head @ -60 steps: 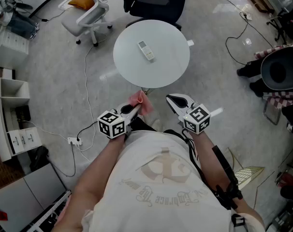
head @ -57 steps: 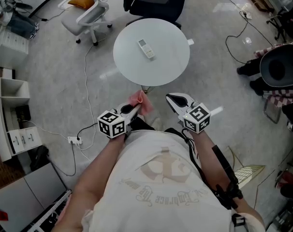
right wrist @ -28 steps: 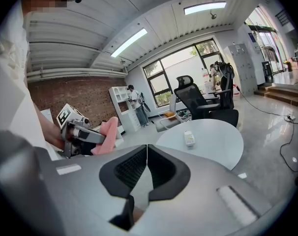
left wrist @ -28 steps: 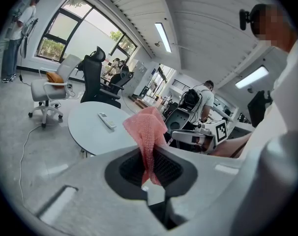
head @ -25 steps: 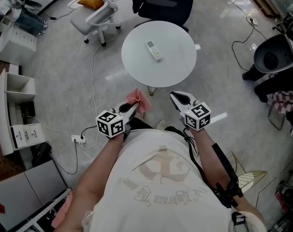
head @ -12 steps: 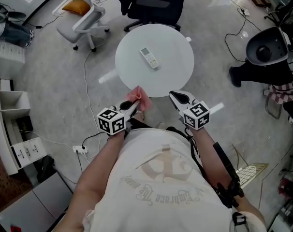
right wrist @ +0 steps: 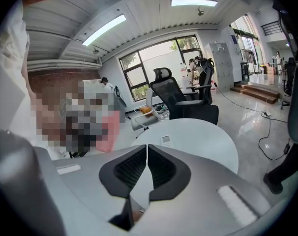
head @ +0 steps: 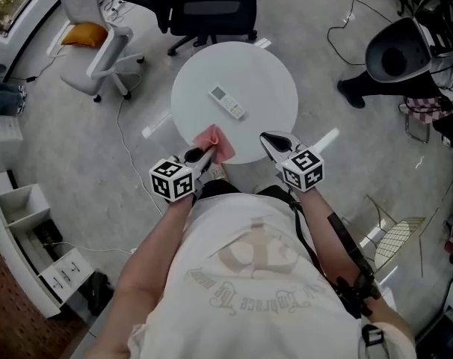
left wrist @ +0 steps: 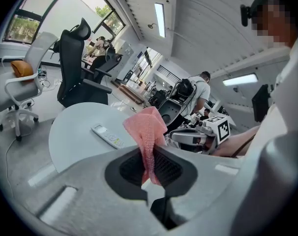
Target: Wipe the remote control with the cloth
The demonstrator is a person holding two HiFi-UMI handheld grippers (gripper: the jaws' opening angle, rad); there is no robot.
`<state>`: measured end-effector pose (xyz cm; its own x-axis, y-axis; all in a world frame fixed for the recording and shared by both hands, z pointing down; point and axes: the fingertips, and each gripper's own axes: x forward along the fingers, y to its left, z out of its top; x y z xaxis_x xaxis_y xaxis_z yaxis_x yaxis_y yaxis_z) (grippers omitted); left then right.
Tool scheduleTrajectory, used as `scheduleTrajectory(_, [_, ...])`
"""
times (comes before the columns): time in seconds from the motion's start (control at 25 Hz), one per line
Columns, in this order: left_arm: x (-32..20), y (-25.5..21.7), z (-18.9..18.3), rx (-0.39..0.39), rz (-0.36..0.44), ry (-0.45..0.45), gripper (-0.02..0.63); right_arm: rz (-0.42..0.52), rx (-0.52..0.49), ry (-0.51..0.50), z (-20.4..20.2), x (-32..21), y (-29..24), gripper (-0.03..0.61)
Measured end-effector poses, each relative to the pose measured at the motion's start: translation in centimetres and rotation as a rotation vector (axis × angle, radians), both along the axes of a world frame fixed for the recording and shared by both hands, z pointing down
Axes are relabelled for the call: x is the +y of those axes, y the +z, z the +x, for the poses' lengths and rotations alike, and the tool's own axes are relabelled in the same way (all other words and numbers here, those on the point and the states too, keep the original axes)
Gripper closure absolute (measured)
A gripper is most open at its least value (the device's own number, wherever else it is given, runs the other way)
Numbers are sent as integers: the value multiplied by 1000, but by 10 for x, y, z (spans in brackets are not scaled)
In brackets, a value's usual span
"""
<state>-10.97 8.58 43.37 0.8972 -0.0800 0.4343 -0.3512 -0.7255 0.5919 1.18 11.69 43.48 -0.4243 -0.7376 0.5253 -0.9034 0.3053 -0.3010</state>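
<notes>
Nearest the camera, the person's pale shirt (head: 249,275) fills the lower head view and hides the floor under it, and both hands are lost beneath the marker cubes, so only forearms show. There are two grippers, held side by side but apart at the table's near edge. The left gripper (head: 202,155) is clamped on the one cloth (head: 217,142), a pink one: its lower end disappears between the dark pads while the rest stands up in a loose fold above them. The right gripper (head: 271,140) has its jaws pressed together with nothing between them, only a hairline slit showing in its own view. Just past the tips lies the single round white table (head: 270,88), its near rim partly covered by the cloth and both grippers. The one remote control (head: 227,102) lies flat near the table's middle, angled, well apart from cloth and grippers; in the right gripper view its near end is cut off by the jaws and its buttons are too small to read. Beyond the table two office chairs can be counted, a black chair (head: 211,6) cut off by the top edge and a white chair (head: 99,47) carrying one orange cushion (head: 83,34)
</notes>
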Motion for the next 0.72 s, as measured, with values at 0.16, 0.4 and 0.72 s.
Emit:
scheduleTrajectory(0.16, [-23, 5, -3, 7, -14, 40, 595, -31, 49, 39, 1, -17, 7, 567])
scheduleTrajectory(0.4, [-43, 12, -5, 18, -46, 97, 595, -98, 111, 68, 0, -31, 20, 569])
scheduleTrajectory(0.72, [-49, 33, -10, -18, -116, 105, 595, -203, 171, 51, -8, -41, 62, 569])
